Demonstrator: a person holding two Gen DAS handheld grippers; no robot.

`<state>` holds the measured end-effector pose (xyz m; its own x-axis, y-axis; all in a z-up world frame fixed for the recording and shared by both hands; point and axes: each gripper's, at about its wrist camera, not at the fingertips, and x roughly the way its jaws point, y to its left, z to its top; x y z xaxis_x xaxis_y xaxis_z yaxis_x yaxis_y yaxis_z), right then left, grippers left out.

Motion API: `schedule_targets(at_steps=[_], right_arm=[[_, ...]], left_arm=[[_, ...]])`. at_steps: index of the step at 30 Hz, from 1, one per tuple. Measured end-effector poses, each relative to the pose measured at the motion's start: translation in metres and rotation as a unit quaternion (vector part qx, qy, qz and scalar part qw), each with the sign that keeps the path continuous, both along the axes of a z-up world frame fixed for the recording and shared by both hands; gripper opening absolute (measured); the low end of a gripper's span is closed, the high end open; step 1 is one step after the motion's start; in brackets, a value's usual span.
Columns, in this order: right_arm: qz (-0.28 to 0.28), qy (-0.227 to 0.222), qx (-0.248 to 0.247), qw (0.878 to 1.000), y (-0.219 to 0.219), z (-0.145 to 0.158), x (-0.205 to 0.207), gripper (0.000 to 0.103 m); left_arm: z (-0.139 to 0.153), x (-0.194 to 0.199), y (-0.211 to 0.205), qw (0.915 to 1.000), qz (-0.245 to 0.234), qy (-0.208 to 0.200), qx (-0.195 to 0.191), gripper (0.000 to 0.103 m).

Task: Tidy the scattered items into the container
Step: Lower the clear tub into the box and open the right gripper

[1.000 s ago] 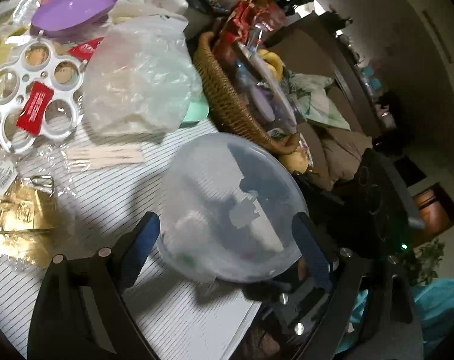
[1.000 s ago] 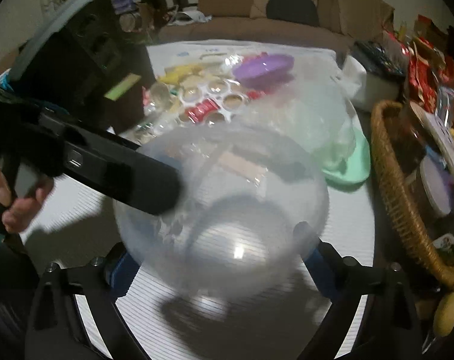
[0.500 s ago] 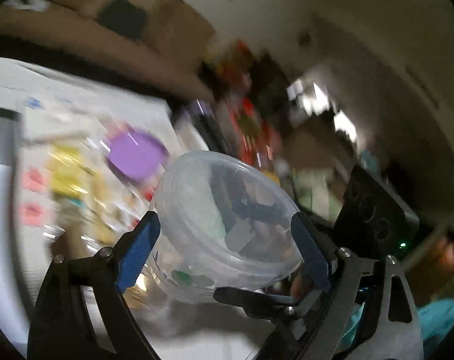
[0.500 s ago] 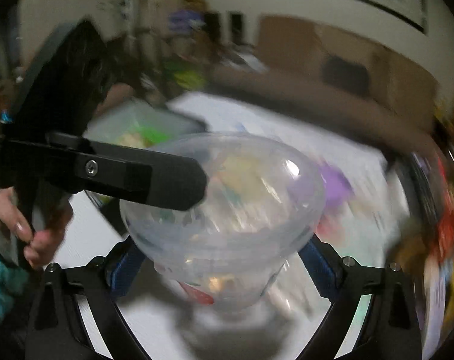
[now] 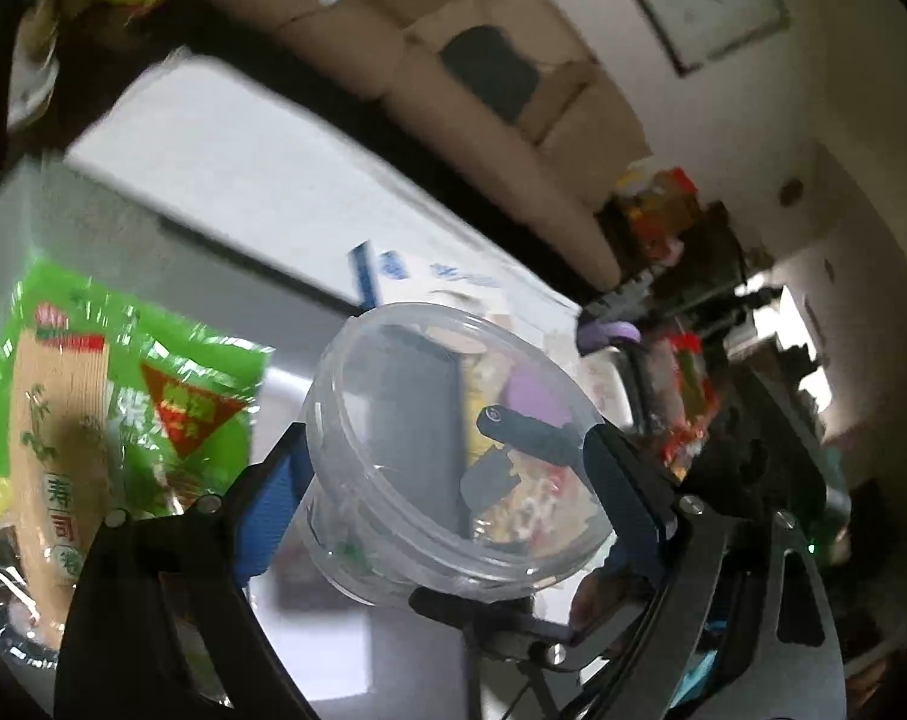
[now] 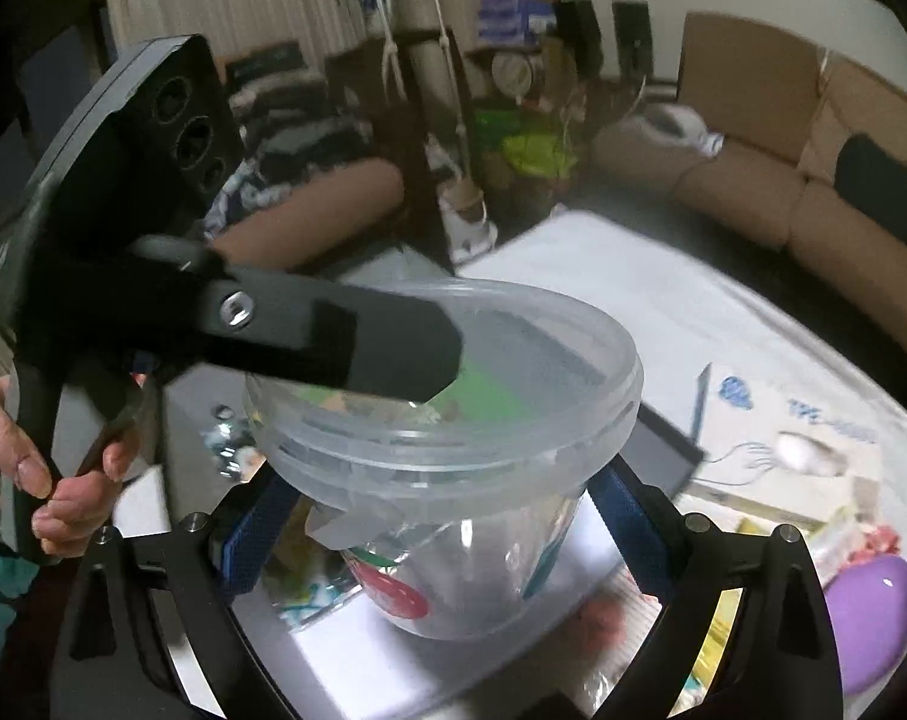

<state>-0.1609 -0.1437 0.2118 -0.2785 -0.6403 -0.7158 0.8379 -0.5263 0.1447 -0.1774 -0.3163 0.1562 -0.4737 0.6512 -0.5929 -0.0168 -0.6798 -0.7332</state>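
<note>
A clear plastic tub (image 5: 453,456) with a wide rim is held off the table between both grippers. My left gripper (image 5: 447,480) is shut on its sides, blue pads against the wall. My right gripper (image 6: 429,516) is shut on the same tub (image 6: 453,420) from the other side. The left gripper's black finger (image 6: 357,348) reaches over the rim in the right wrist view. A green snack packet (image 5: 111,420) lies below left, inside a grey container (image 5: 153,252).
A purple oval dish (image 6: 867,618) and loose wrappers lie on the white table (image 6: 633,276) at lower right. A white printed box (image 6: 801,438) sits beyond the tub. A brown sofa (image 6: 813,180) stands behind the table. A hand (image 6: 63,480) grips the left tool.
The tub has been lifted off the striped table and carried left, away from the wicker basket, to above the grey container with the green packet. Both grippers stay shut on it.
</note>
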Motion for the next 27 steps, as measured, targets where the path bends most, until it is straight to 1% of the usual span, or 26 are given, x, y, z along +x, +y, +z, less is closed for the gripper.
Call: schedule_targets(at_steps=[2,5,7,8,10,12,14,15,17,18,21,24,25,27], right_arm=[[0.005,-0.006,0.037,0.999,-0.015,-0.02,-0.01,0.097],[0.004,-0.01,0.124,0.992,-0.036,-0.052,-0.023,0.098],[0.011,0.005,0.145,0.989,-0.036,-0.058,-0.024,0.098],[0.01,0.016,0.151,0.988,-0.034,-0.057,-0.023,0.098],[0.01,0.021,0.159,0.987,-0.023,-0.054,-0.019,0.098],[0.014,0.04,0.159,0.986,-0.007,-0.046,-0.01,0.098],[0.015,0.074,0.166,0.983,0.012,-0.036,0.005,0.099],[0.013,0.082,0.171,0.982,0.022,-0.032,0.01,0.099],[0.003,0.091,0.163,0.982,0.048,-0.021,0.019,0.099],[-0.004,0.091,0.156,0.984,0.061,-0.016,0.021,0.099],[-0.031,0.071,0.139,0.987,0.097,-0.002,0.021,0.099],[-0.052,0.054,0.111,0.991,0.131,0.013,0.036,0.099],[-0.055,0.051,0.101,0.992,0.141,0.019,0.043,0.099],[-0.057,0.049,0.086,0.993,0.154,0.029,0.059,0.099]], left_arm=[[-0.028,-0.013,-0.004,0.9995,0.005,-0.031,0.005,0.088],[-0.061,-0.021,-0.001,0.9976,0.007,-0.069,-0.006,0.087],[-0.08,-0.021,0.003,0.9962,0.007,-0.086,-0.013,0.087],[-0.086,-0.02,0.006,0.9958,0.006,-0.09,-0.016,0.09],[-0.091,-0.017,0.008,0.996,0.005,-0.089,-0.01,0.09],[-0.093,-0.015,0.012,0.9962,0.0,-0.084,-0.022,0.089],[-0.094,-0.012,0.018,0.9952,-0.002,-0.085,-0.048,0.089],[-0.095,-0.01,0.021,0.995,-0.004,-0.087,-0.048,0.09],[-0.094,-0.005,0.026,0.9948,-0.003,-0.091,-0.046,0.09],[-0.092,-0.004,0.028,0.9947,-0.002,-0.091,-0.047,0.09],[-0.087,-0.002,0.035,0.9936,0.006,-0.099,-0.052,0.09],[-0.085,0.001,0.04,0.9916,0.011,-0.12,-0.048,0.09],[-0.082,0.004,0.041,0.9907,0.017,-0.126,-0.049,0.087],[-0.07,0.016,0.039,0.9919,0.022,-0.113,-0.052,0.087]])
